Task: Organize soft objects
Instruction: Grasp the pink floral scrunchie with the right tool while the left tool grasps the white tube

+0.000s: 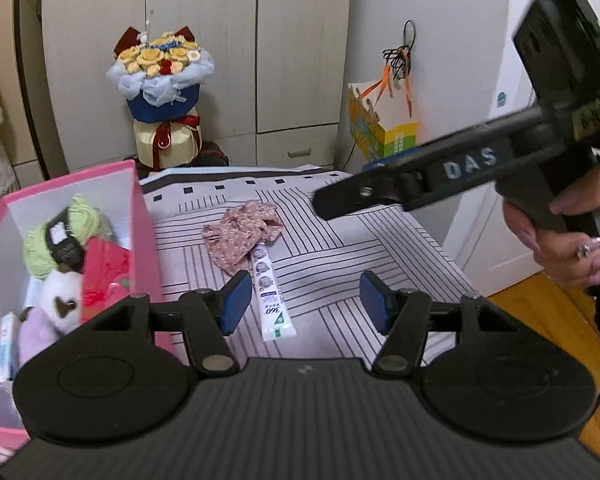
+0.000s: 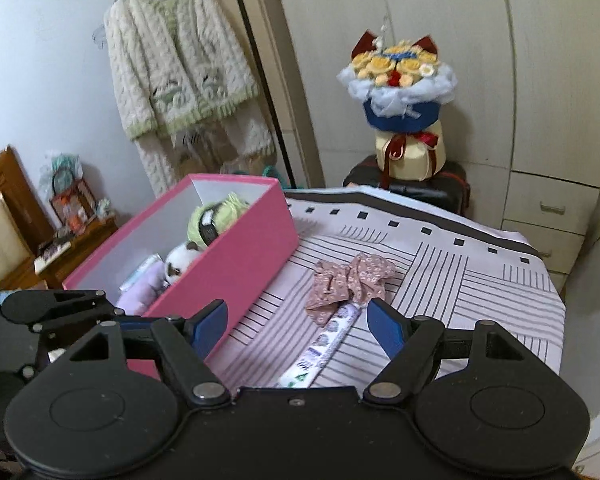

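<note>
A pink floral cloth [image 1: 242, 236] [image 2: 350, 282] lies bunched on the striped table cover, its near end over a white tube-shaped pack [image 1: 269, 294] [image 2: 326, 346]. A pink box [image 1: 146, 216] [image 2: 236, 264] at the left holds green yarn [image 1: 78, 220] [image 2: 216, 216], a red cloth [image 1: 104, 276], a white plush [image 1: 62, 296] [image 2: 180, 262] and a lilac item [image 2: 138, 290]. My left gripper [image 1: 304, 302] is open and empty, just short of the pack. My right gripper [image 2: 296, 324] is open and empty above the pack; it also shows in the left wrist view [image 1: 340, 196], held high at right.
The table cover [image 1: 340, 256] [image 2: 460, 280] ends at right over a wood floor [image 1: 548, 308]. A flower bouquet [image 1: 162, 92] [image 2: 400, 96] stands behind the table by the wardrobe. A paper bag [image 1: 374, 124] hangs at right. A fluffy jacket [image 2: 176, 56] hangs left.
</note>
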### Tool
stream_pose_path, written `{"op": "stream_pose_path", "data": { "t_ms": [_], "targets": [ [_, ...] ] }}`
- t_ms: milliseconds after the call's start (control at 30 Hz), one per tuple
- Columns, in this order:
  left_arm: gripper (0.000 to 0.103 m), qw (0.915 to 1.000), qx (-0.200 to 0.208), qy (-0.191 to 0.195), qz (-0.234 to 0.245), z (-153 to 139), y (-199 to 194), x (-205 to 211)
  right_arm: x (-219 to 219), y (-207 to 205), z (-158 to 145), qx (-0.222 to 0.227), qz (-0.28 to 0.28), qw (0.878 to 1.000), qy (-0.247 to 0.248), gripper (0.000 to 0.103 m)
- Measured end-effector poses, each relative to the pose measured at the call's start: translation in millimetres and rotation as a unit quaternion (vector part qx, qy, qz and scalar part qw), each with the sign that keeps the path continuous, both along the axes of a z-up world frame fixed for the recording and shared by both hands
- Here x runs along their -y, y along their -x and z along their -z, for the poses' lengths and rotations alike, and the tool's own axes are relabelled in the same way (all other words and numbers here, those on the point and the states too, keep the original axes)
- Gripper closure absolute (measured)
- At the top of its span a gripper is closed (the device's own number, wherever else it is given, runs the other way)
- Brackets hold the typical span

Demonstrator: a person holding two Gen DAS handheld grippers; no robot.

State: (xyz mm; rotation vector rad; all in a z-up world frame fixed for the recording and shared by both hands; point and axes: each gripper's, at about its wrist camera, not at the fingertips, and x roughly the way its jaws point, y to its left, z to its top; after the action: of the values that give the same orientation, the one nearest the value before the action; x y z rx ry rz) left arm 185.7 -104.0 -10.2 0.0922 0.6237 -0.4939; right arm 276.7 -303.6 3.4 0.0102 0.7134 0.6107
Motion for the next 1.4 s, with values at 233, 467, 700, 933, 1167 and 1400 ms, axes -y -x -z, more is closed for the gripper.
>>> {"op": "stream_pose_path", "data": {
  "t_ms": [233,467,700,933,1167,1400],
  "targets": [
    [0.055,0.9991,-0.018,0.013,-0.035,36,-43,20,2,-50,31,-0.012,-0.018,1.0,-0.007,0.022],
    [0.063,0.996,-0.026,0.004,-0.086,74,-79,32,-7,-95,70,-0.026,-0.023,0.999,-0.004,0.022],
    [0.066,0.9926,-0.05,0.019,-0.109,93,-98,35,-22,-130,98,-0.054,-0.026,0.998,0.003,0.016],
    [0.063,0.9927,-0.049,-0.008,-0.11,107,-102,45,-38,-138,111,-0.036,-0.043,0.997,0.048,0.014],
    [0.062,0.9919,-0.037,-0.02,-0.12,109,-99,50,-35,-132,110,-0.014,-0.049,0.998,0.043,0.082],
    [0.079,0.9911,-0.025,-0.032,-0.127,110,-100,51,-20,-112,92,0.046,0.019,0.998,0.037,0.088]
  ]
}}
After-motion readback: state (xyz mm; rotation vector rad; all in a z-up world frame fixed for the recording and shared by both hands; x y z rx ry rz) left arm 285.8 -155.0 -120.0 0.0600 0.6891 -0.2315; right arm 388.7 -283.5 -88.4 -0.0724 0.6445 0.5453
